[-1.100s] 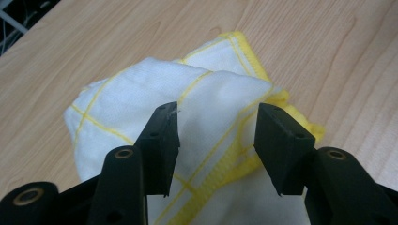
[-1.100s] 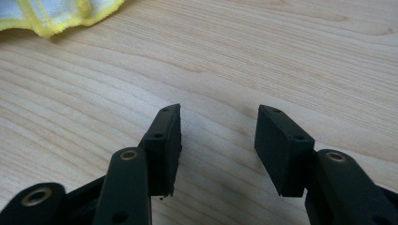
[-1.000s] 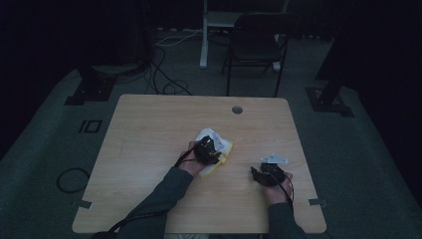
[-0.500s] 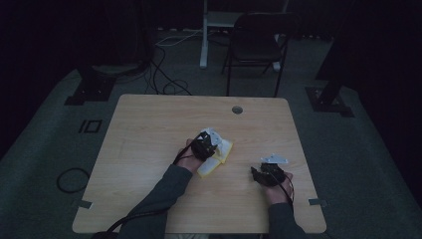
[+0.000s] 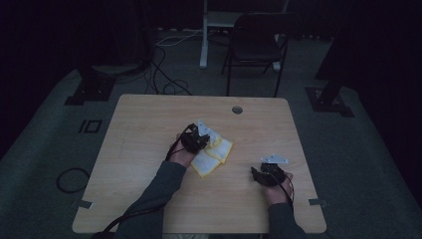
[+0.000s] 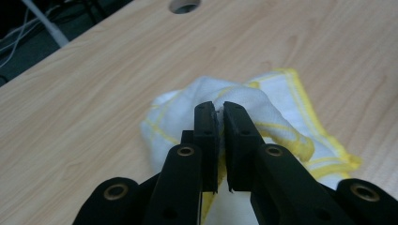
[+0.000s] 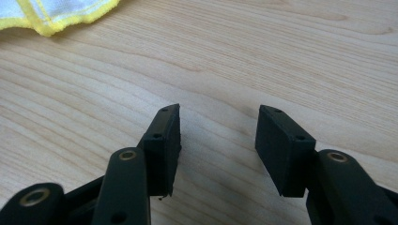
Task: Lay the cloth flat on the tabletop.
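The left gripper (image 6: 219, 110), whose jaws have just been closing, now clamps a fold of the white, yellow-edged cloth (image 6: 281, 98) at mid-tabletop (image 5: 149, 129), so folding can proceed, while the right gripper (image 7: 218, 124) rests apart, empty.

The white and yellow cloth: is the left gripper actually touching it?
Touching. In the left gripper view, the left gripper has its jaws pinched on a raised fold of the cloth.
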Tool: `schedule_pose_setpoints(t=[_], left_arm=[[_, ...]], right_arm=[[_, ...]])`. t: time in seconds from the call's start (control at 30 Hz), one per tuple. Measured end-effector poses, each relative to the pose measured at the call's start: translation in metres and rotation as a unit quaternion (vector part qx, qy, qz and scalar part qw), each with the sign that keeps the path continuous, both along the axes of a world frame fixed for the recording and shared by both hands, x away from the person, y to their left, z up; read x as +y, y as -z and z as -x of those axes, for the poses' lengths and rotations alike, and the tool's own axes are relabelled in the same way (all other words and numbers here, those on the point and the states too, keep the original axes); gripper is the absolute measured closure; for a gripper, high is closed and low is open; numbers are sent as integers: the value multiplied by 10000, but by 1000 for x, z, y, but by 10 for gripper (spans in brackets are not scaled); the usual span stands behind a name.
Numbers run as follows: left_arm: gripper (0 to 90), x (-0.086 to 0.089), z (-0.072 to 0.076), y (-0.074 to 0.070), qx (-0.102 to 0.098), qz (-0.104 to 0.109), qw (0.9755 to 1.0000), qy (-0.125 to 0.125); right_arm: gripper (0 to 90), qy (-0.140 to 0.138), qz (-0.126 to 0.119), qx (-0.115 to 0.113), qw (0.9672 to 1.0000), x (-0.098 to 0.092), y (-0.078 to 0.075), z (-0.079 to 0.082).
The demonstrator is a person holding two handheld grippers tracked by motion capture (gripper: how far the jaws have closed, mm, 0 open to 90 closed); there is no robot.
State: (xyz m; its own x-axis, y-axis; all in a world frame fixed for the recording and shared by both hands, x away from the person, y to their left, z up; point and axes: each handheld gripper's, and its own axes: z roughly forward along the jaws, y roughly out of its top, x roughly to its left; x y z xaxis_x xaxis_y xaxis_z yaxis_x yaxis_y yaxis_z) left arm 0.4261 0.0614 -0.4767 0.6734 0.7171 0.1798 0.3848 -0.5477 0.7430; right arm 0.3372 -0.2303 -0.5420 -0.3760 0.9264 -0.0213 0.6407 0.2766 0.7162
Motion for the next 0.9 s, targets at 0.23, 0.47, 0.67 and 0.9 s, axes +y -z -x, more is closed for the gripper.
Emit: schedule_pose_setpoints(t=[0.23, 0.47, 0.67, 0.9], left_arm=[[853, 20, -7, -2, 52, 195, 9993, -300], [854, 45, -14, 1, 185, 342, 9975, -585], [855, 65, -20, 8, 324, 413, 9949, -860], [852, 91, -26, 24, 629, 563, 9892, -1203]], right_arm=[[503, 2, -3, 5, 10000, 0, 0, 0], [505, -13, -11, -26, 10000, 1, -1, 0], [509, -148, -4, -146, 9998, 5, -4, 2], [508, -170, -2, -148, 9997, 6, -4, 2]])
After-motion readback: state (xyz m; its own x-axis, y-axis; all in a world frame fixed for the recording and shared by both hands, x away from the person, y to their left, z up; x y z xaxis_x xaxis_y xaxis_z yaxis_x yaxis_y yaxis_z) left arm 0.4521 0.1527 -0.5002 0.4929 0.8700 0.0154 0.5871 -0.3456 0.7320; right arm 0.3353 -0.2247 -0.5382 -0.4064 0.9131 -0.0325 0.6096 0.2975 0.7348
